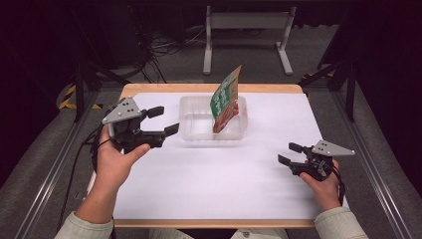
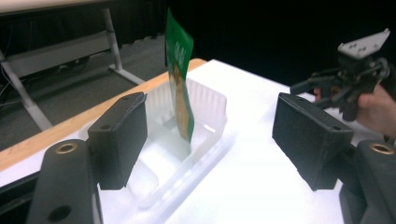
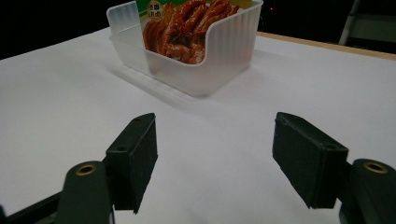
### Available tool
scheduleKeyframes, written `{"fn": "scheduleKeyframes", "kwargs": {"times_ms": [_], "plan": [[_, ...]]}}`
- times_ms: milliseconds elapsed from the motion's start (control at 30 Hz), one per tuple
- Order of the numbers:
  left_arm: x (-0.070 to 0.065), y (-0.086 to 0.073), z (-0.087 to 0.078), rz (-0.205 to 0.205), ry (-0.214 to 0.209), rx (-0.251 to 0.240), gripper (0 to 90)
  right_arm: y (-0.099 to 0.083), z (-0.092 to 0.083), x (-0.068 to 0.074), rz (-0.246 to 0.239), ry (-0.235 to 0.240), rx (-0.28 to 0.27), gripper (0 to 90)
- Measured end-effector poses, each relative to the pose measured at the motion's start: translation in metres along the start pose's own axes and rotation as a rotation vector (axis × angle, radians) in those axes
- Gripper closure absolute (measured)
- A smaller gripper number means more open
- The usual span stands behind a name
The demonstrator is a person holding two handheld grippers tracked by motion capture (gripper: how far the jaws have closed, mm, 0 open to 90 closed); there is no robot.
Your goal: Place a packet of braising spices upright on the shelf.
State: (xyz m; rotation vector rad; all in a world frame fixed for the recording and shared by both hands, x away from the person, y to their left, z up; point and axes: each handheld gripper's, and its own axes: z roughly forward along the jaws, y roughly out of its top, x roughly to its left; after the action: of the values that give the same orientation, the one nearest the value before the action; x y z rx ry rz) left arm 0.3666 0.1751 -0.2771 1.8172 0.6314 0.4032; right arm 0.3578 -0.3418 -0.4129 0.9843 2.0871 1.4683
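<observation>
A clear plastic tub (image 1: 194, 130) (image 2: 208, 122) (image 3: 224, 51) sits at the back middle of the white table. A green and red food pouch (image 1: 225, 99) (image 2: 180, 79) (image 3: 184, 23) stands upright in its right half, leaning on the wall. My left gripper (image 1: 163, 121) (image 2: 210, 135) hovers open just left of the tub, jaws pointing at it, nothing between them. At the table's right front my right gripper (image 1: 289, 153) (image 3: 215, 158) is open and holds nothing, facing the tub from a distance; it also appears far off as the other gripper (image 2: 327, 86) in the left gripper view.
The white sheet (image 1: 209, 184) covers a wooden table with its edge (image 1: 149, 88) showing at the back. A white metal table frame (image 1: 247, 35) stands on the floor behind. Cables (image 1: 159, 50) lie on the floor at back left.
</observation>
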Motion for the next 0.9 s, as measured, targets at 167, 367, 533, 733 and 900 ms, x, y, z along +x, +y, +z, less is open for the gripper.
{"fn": "scheduleKeyframes", "kwargs": {"times_ms": [167,367,533,733,900], "plan": [[0.007,-0.015,-0.01,0.008,0.01,-0.007,24.2,0.0,-0.004,0.001,-0.001,0.015,-0.011,29.3],[0.016,-0.034,-0.018,-0.004,0.007,-0.003,22.1,-0.001,-0.007,0.003,-0.015,0.019,-0.011,26.8],[0.016,-0.048,-0.02,-0.001,0.007,0.002,20.9,-0.003,-0.008,0.001,-0.014,0.01,-0.005,22.1],[0.018,-0.08,-0.017,-0.025,0.039,-0.035,25.2,-0.004,-0.007,0.0,-0.013,0.007,0.006,19.3],[0.016,-0.105,-0.008,-0.023,0.062,-0.016,26.7,-0.005,-0.006,0.0,-0.018,0.006,0.007,19.1]]}}
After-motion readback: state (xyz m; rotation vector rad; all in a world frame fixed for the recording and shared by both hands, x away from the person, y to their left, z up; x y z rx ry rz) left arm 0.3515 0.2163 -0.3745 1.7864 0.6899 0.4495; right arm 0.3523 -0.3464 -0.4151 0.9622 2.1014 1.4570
